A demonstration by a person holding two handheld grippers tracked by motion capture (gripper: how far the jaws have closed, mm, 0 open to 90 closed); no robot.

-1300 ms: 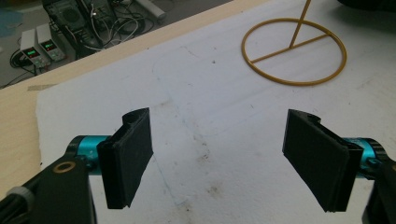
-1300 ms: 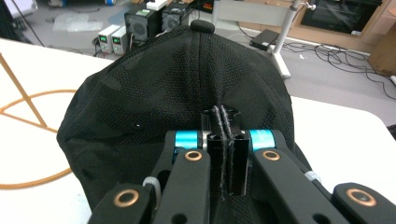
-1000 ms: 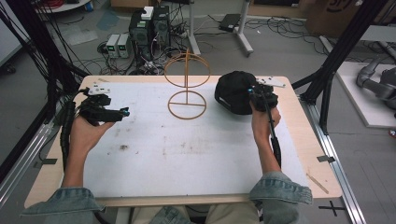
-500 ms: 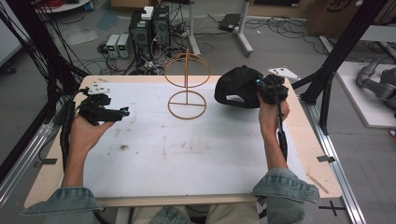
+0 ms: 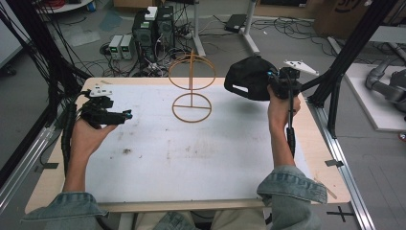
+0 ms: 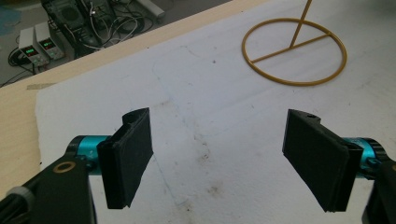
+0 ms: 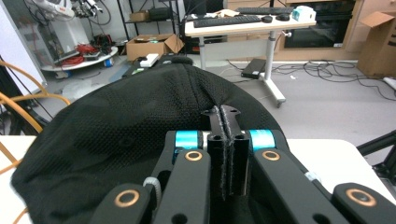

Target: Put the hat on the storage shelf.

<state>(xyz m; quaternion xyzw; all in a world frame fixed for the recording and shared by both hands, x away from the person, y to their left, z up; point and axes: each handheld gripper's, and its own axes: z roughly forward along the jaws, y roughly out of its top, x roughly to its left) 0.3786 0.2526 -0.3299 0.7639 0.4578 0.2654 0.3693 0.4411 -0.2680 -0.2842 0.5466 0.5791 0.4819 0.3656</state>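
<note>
Right claw (image 5: 274,82) grips black cap (image 5: 249,76) above table (image 5: 201,158).

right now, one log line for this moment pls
right tongs: shut on cap, lifted off table | left tongs: open, empty | stand: bare
</note>
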